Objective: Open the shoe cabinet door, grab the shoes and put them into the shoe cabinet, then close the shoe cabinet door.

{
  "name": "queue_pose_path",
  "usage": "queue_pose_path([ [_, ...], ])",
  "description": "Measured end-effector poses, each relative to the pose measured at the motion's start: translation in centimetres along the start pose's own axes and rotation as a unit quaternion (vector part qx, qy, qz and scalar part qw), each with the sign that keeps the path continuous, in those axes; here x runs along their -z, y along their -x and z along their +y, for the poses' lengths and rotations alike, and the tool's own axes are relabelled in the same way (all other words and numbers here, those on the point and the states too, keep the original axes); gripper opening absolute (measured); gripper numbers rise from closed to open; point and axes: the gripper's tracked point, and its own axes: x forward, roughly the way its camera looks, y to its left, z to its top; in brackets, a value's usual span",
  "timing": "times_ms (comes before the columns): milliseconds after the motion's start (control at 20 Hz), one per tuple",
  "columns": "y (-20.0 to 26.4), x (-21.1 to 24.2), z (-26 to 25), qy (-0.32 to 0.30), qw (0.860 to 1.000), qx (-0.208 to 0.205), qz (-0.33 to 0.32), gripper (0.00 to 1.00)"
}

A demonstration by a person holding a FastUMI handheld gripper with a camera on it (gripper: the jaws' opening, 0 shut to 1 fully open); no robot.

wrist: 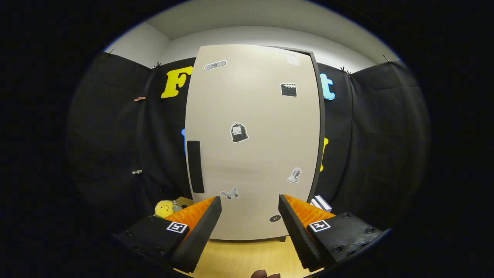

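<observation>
The gripper [250,210] hangs with its fingers spread, gripping nothing. Just beyond them stands the shoe cabinet door [252,143], nearly shut, its dark handle [195,166] at the door's left edge.

Below my claw [250,216], its fingers spread apart on nothing, runs a pale wooden tabletop [247,258]. The shoe cabinet [252,143] stands on it, door closed. Left of the cabinet, a yellow plush toy [164,208] sits beside a small bottle [176,206].
</observation>
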Motion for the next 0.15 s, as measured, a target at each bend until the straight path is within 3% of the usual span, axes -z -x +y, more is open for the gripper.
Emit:
queue_pose_path([
  [150, -0.14, 0.01, -0.16, -0.003, 1.000, 0.000, 0.000, 0.98],
])
